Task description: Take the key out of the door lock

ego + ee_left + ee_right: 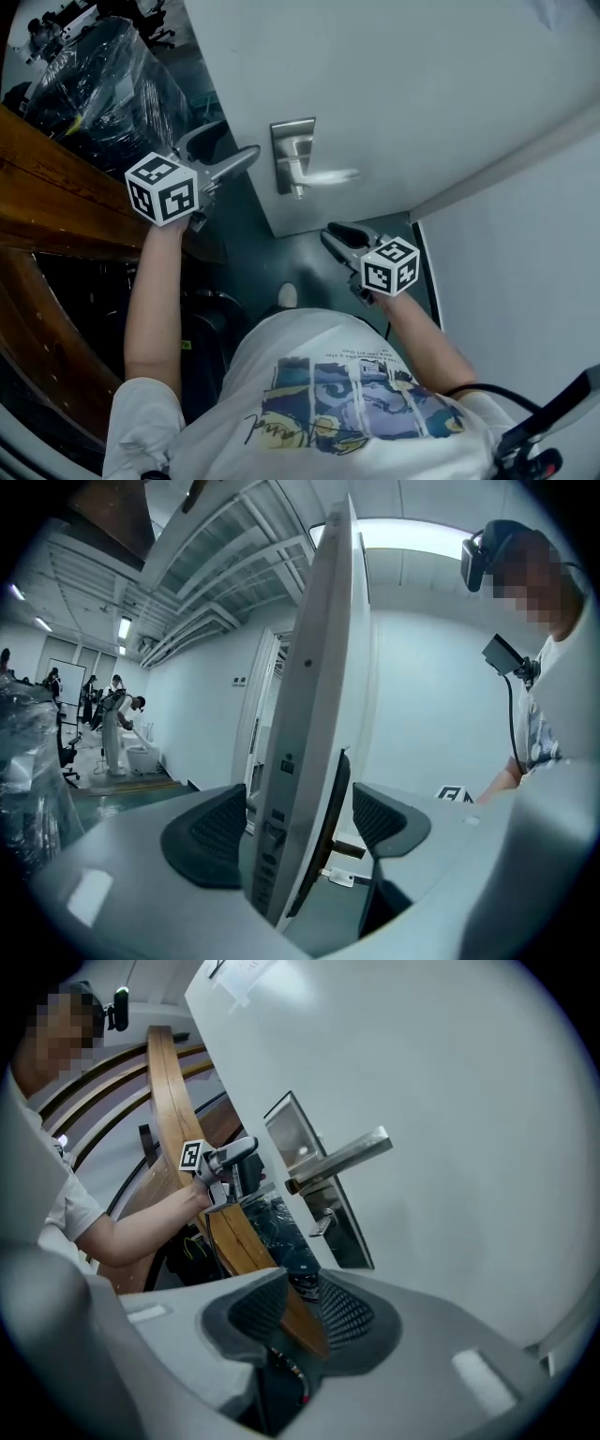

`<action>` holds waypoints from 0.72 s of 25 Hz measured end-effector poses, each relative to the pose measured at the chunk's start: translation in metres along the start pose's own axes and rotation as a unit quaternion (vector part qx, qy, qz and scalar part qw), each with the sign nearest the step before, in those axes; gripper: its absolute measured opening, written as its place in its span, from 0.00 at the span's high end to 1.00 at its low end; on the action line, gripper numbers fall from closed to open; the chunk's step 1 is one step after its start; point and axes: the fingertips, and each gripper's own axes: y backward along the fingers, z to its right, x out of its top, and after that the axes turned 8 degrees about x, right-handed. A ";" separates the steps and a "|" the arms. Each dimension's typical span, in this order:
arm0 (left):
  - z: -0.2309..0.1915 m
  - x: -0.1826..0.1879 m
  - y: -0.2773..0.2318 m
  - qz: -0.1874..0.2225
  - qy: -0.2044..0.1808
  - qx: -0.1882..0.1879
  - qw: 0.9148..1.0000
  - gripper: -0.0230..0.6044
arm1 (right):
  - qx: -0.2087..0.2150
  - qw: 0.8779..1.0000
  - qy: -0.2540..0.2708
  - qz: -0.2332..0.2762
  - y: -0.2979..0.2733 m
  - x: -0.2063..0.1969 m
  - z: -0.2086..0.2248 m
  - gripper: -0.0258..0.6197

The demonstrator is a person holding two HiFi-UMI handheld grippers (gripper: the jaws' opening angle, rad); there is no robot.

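Observation:
A white door (403, 84) stands ajar and carries a steel lock plate (292, 155) with a lever handle (339, 1160). A small silver key (322, 1225) sticks out of the plate below the lever. It also shows in the left gripper view as the key (343, 877), beside the door's edge. My left gripper (246, 157) is open and its pads straddle the door edge (292, 836) without pressing on it. Lower down and short of the key, my right gripper (302, 1312) is open with a narrow gap and nothing between its pads.
A brown wooden counter (56, 187) runs along the left, with a black plastic-wrapped bundle (103, 75) behind it. A white wall (525, 281) closes the right side. Far past the door stand people (117, 728) in a hall.

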 end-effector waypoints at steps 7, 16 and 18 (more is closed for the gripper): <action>0.007 0.013 -0.017 0.019 0.002 -0.068 0.997 0.37 | 0.027 0.998 -0.050 0.037 -0.019 0.015 0.002 0.82; 0.009 0.011 -0.028 0.025 0.009 -0.083 0.996 0.47 | 0.081 0.970 -0.199 0.112 -0.047 0.032 0.013 0.81; 0.009 0.011 -0.028 0.024 0.004 -0.083 0.996 0.47 | 0.083 0.963 -0.224 0.123 -0.052 0.032 0.018 0.80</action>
